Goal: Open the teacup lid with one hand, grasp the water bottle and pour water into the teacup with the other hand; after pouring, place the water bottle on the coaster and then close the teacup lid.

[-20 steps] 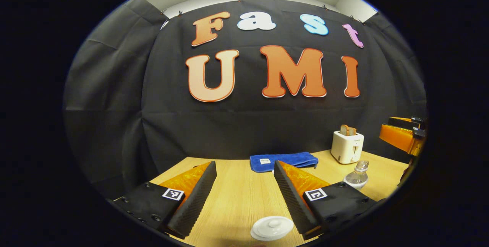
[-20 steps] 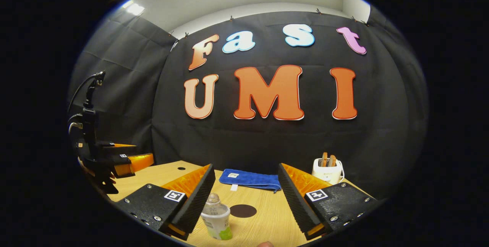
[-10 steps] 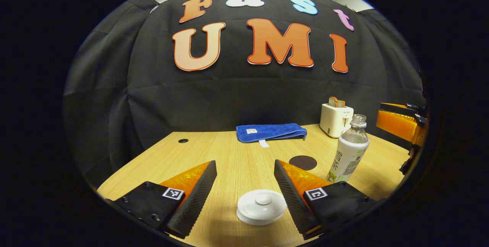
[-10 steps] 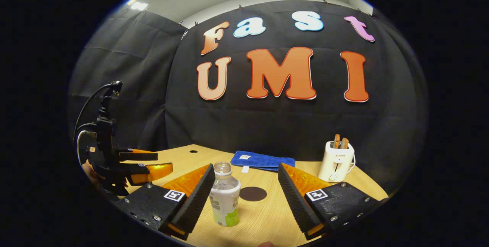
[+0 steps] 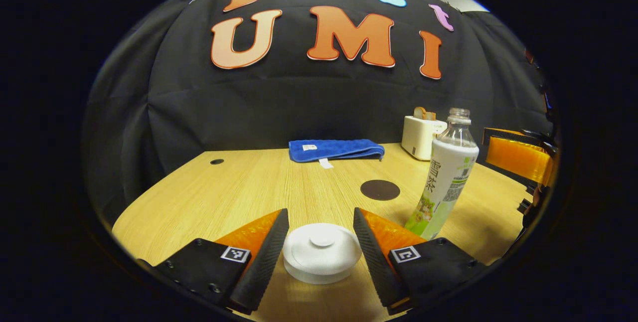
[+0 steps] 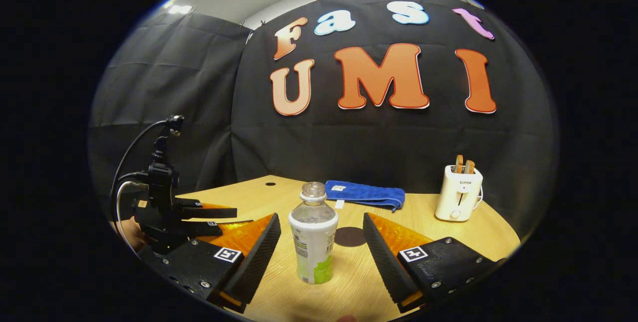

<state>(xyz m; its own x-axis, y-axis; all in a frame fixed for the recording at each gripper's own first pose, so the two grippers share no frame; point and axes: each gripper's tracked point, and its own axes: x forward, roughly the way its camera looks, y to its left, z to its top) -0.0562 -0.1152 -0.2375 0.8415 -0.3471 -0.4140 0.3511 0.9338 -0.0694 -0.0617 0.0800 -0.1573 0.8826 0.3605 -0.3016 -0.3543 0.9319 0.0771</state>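
Both claws have dropped toward the bench: the left claw (image 5: 320,242) now brackets the teacup lid (image 5: 321,251), open and apparently not yet gripping, while the right claw (image 6: 321,254), wide open, straddles the upright water bottle (image 6: 313,235), coaster (image 6: 350,237) beyond.

the tabletop (image 5: 239,187) looks like smooth wood. the water bottle (image 6: 313,235) is clear shiny plastic. the towel (image 5: 336,149) is soft cloth.

teacup lid (image 5: 321,252) between left tool (image 5: 319,247) fingers, water bottle (image 5: 443,177) right (coaster (image 5: 380,190) behind)
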